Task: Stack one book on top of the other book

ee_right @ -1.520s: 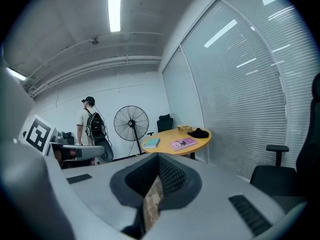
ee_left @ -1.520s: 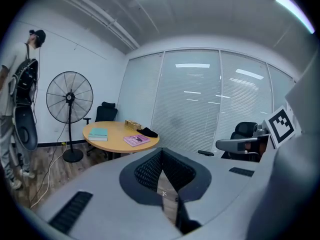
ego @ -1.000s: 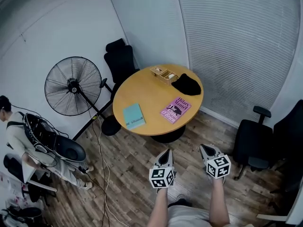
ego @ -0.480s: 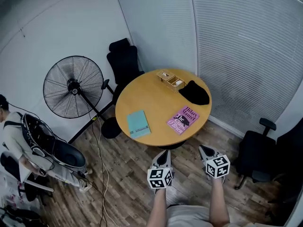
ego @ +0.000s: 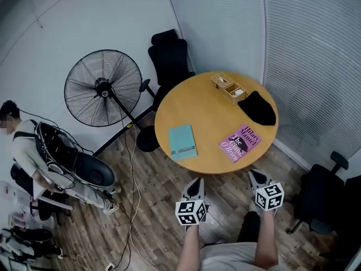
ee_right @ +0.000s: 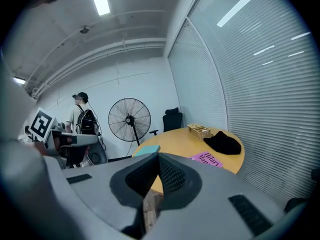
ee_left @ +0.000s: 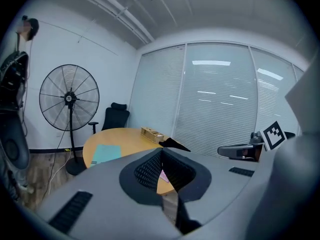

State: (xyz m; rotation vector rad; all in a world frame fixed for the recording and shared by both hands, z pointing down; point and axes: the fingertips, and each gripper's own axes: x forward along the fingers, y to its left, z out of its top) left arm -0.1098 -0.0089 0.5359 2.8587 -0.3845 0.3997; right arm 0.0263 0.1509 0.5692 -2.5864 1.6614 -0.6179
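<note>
Head view, teal book (ego: pixel 183 141), pink book (ego: pixel 241 143), beyond closed jaws

Ahead of you stands a round wooden table (ego: pixel 206 103); a teal book (ego: pixel 182 141) lies flat near its front-left edge; a pink book (ego: pixel 241 142) lies flat to the right, well apart from the teal one; toward the far edge sit a small wooden tray (ego: pixel 228 87) and, just beside it, a black cloth (ego: pixel 257 107).

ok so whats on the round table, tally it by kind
books: 2, teal book and pink book
wooden box: 1
black cloth: 1
total: 4
</note>
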